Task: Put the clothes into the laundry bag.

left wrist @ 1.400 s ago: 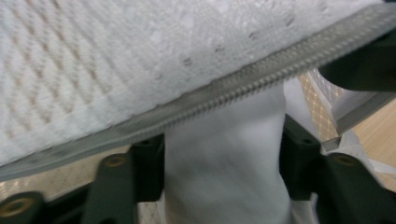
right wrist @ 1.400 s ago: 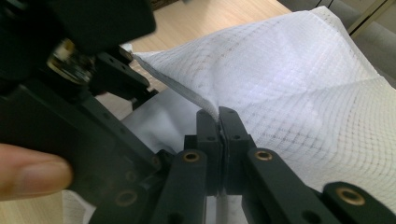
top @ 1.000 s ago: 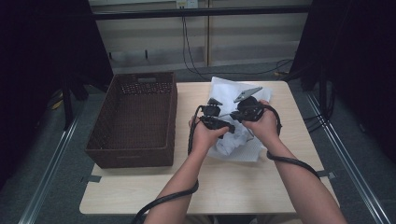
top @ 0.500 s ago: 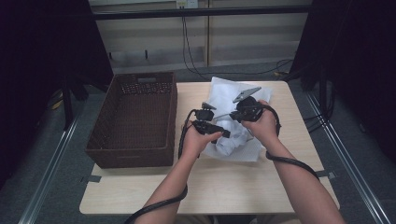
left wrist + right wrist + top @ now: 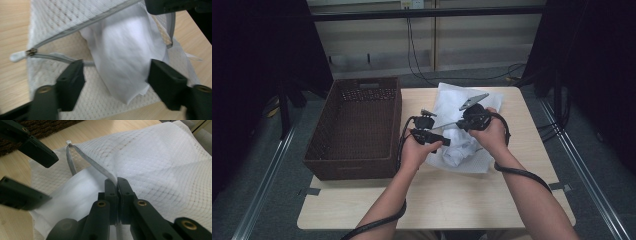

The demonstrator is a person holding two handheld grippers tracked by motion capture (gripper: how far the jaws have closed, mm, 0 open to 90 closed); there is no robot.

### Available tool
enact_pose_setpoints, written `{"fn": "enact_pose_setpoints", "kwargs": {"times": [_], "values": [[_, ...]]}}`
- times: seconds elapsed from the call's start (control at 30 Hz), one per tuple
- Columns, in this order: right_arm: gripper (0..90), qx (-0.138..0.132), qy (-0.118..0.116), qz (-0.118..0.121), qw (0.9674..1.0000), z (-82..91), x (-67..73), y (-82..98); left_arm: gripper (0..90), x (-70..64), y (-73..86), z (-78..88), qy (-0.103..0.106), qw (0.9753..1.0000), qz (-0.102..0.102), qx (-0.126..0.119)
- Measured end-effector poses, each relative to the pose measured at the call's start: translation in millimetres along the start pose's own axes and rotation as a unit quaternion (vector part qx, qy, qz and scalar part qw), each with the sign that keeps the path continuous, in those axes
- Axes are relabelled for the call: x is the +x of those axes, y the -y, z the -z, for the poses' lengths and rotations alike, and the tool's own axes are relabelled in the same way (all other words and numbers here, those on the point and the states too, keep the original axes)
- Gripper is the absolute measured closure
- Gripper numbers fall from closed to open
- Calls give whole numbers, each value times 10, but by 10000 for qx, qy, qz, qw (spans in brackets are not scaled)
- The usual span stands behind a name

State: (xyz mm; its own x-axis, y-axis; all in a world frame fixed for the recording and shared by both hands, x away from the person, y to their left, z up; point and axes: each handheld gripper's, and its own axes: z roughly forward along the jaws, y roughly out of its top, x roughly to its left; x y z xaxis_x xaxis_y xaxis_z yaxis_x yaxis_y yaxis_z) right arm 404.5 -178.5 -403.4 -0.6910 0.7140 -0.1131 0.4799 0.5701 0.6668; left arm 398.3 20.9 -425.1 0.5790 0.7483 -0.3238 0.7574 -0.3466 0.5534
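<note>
A person at a pale wooden table (image 5: 432, 200) is working a white garment (image 5: 125, 57) into a white mesh zip-up laundry bag (image 5: 162, 162). The right claw (image 5: 117, 185) is clamped shut on the bag's grey zipper edge (image 5: 92, 161), lifting the mouth open. The left claw (image 5: 115, 75), jaws apart and just closing, straddles the garment without pressing it. The garment hangs half out of the mouth, between the left jaws, just below the right claw. Its long axis runs from the opening toward the left claw, loose end pointing outward. To do this well, grip the loose end and push inward along that axis, keeping the edge lifted. A dark woven basket (image 5: 357, 125) sits beyond the left claw.
</note>
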Motion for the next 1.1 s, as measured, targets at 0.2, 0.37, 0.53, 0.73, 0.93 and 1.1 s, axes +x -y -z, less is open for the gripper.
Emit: {"fn": "enact_pose_setpoints", "kwargs": {"times": [0.2, 0.37, 0.53, 0.73, 0.93, 1.1], "values": [[876, 4, 10, 4, 10000, 5, -1, -2, 537, 36, 41, -14, -255, 9996, 67, 137], [875, -11, 33, 10, 10000, 10, -11, 7, 717, 87, 99, -91, -389, 9987, 90, 302], [873, -38, 17, -3, 10000, 5, -9, 15, 874, 131, 177, -204, -429, 9980, 83, 464], [869, -6, -9, -70, 10000, 8, -27, 41, 900, 127, 229, -296, -417, 9974, 166, 565], [853, 9, -8, -92, 10000, 9, -30, 65, 900, 123, 260, -338, -391, 9972, 199, 604], [839, 4, -47, -170, 9998, 6, -26, 82, 900, 126, 287, -384, -318, 9974, 251, 594]]}}
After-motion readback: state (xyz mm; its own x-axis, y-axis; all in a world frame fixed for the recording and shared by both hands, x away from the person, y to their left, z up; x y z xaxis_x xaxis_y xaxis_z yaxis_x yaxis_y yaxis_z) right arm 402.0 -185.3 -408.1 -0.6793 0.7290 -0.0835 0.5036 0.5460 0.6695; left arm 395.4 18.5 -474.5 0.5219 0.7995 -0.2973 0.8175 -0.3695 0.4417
